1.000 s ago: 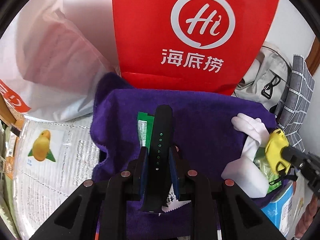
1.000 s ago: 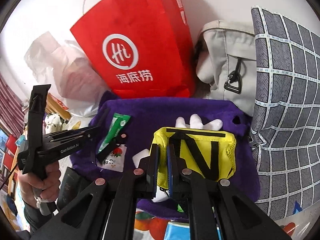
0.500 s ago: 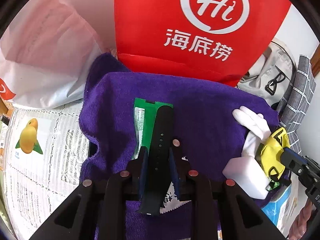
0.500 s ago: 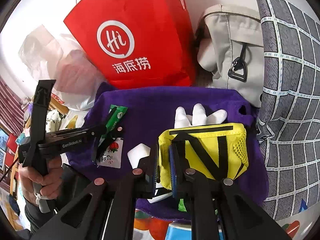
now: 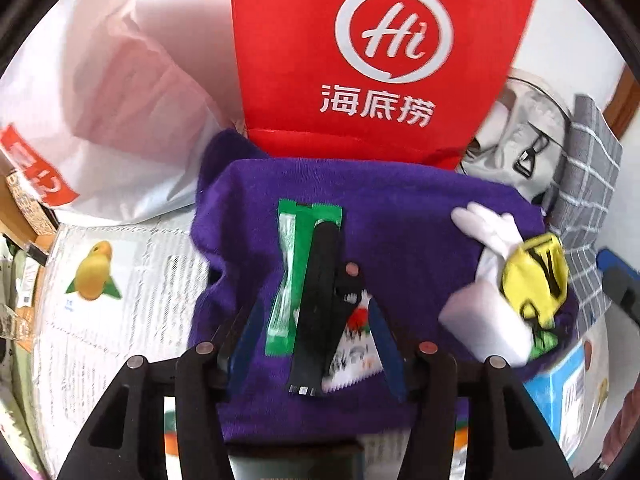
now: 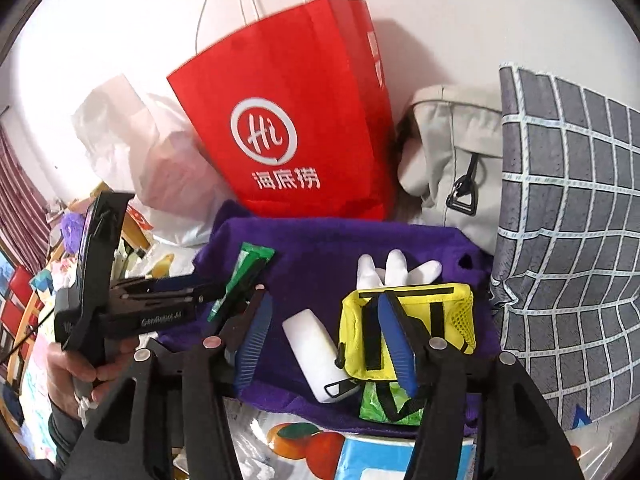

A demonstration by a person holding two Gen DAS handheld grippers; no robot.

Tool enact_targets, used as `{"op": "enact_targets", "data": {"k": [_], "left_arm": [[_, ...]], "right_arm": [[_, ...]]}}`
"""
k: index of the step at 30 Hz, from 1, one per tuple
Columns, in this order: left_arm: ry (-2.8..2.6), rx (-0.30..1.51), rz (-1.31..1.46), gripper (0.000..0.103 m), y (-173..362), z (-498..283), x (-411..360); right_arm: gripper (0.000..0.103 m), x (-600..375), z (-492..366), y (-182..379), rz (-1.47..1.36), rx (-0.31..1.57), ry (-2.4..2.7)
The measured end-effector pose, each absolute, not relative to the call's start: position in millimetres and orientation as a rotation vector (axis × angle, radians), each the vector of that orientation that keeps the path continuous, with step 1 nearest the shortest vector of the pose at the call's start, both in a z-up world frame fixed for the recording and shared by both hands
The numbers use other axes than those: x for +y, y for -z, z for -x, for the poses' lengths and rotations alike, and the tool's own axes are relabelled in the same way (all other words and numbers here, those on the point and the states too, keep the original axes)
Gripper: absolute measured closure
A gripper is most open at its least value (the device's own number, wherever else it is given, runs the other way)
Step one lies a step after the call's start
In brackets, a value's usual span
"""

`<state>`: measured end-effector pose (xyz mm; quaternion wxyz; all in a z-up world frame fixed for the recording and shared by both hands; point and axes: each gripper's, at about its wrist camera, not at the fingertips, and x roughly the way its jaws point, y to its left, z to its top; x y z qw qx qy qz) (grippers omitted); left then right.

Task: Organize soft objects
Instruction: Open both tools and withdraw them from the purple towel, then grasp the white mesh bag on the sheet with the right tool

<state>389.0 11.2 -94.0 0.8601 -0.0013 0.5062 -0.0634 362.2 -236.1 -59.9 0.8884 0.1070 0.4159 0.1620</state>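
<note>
Left wrist view: left gripper (image 5: 316, 324) has sprung wide since half a sec ago – it was clamped on the black rubber watch strap (image 5: 318, 300), which now lies free on the purple fleece towel (image 5: 400, 216), partly over the green foil sachet (image 5: 296, 276).

Right wrist view: right gripper (image 6: 328, 340) is likewise spread, no longer pinching the yellow mesh pouch (image 6: 408, 332). Pouch sits on the towel beside the white glove (image 6: 394, 272) and white plastic bottle (image 6: 316, 354). Both items look placed – next pick can start.
</note>
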Motion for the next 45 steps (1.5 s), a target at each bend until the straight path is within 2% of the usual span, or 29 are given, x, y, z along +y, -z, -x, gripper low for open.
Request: {"op": "enact_targets", "data": {"k": [6,14,22,30,33,35,36,45], "left_arm": [[0.125,1.021,0.008,0.051,76,-352,26],[0.137,0.996,0.025,0.051,63,-294,46],[0.124,0.989,0.074,0.051,70,-239,71],[0.108,0.970,0.061,0.051,75,-193,75],[0.120,0.974,0.069,0.051,77,-179,76],[0.118,0.973,0.067,0.051,78,-173,75],[0.117,0.974,0.068,0.051,78,-171,75],[0.126,0.993,0.079,0.051,88,-145,63]], "right_arm": [[0.047,-214,-325,62,-0.181,0.869,-0.352],[0.047,-176,-252,89,-0.132,0.984,-0.387],[0.047,-160,-195,125,-0.139,1.064,-0.379],[0.050,-138,-175,142,-0.055,1.053,-0.303],[0.055,-130,-174,151,-0.029,1.040,-0.290],[0.073,-124,-176,163,0.004,1.062,-0.270],[0.076,-121,-174,164,0.021,1.047,-0.263],[0.078,-147,-140,142,-0.078,1.001,-0.286]]}}
